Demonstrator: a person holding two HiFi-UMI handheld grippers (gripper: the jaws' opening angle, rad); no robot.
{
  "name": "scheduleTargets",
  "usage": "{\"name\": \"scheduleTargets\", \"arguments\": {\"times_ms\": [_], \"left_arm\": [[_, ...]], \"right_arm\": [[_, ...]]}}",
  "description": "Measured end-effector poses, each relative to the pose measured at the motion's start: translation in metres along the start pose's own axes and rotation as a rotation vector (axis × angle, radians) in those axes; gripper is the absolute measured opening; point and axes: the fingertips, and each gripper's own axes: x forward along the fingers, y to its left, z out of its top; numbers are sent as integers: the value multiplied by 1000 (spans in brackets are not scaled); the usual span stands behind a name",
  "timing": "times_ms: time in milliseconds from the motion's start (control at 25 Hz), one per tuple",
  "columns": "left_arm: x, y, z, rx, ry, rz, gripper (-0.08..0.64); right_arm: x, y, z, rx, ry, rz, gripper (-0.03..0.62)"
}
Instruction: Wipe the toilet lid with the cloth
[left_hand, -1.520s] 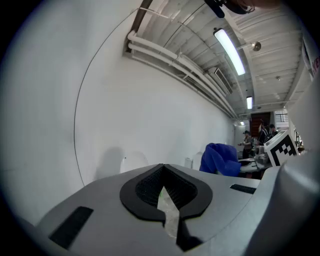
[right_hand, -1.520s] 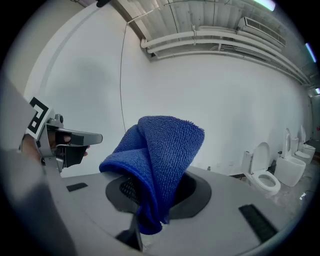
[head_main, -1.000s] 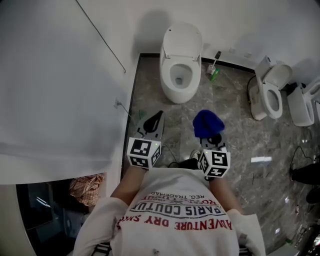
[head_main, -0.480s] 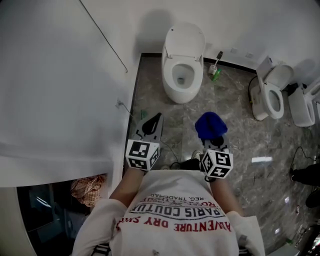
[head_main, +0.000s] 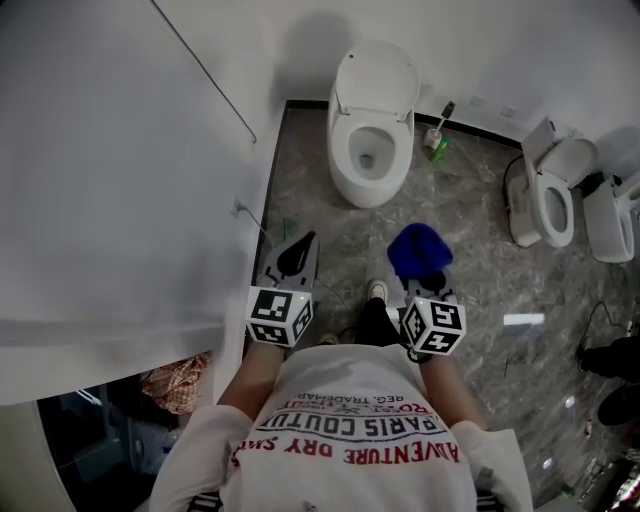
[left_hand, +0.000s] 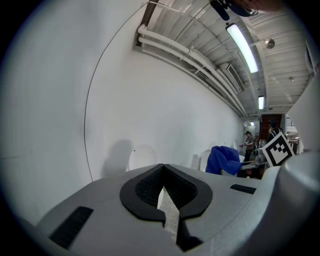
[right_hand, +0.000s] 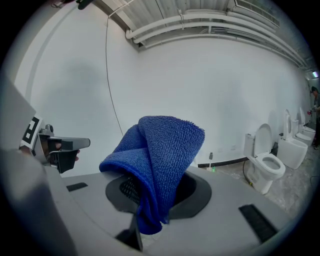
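Observation:
A white toilet (head_main: 370, 150) stands against the far wall, its lid (head_main: 377, 75) raised and the bowl open. The blue cloth (head_main: 417, 248) hangs bunched from my right gripper (head_main: 425, 275), which is shut on it; in the right gripper view the cloth (right_hand: 160, 155) folds over the jaws and hides the fingertips. My left gripper (head_main: 300, 248) is level with it at the left, shut and holding nothing. Both are well short of the toilet. The left gripper view shows the lid (left_hand: 142, 157) faintly against the wall, and the cloth (left_hand: 222, 160) at the right.
A white partition wall (head_main: 130, 180) runs close along the left. A toilet brush (head_main: 438, 135) stands right of the toilet. Two more toilets (head_main: 555, 195) sit at the far right. The floor is grey marble tile. The person's shoe (head_main: 376, 290) shows between the grippers.
The view has shifted forward toward the toilet, and a shoe has stepped into sight between the grippers. Both grippers keep their pose, the cloth still held.

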Motion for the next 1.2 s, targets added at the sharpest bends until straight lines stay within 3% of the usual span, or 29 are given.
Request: {"name": "scheduleTargets", "arguments": {"times_ms": [240,720,1200], "left_arm": [[69,2,22,17,0,34,6],[226,-6,52,-53,18,165,6],[332,35,54,-53,63,128,6]], "right_arm": [[67,-47,29,-15,15,53,87],[175,-171,87,-62,72,180,87],[272,-215,94,-28,118,133,87]]}}
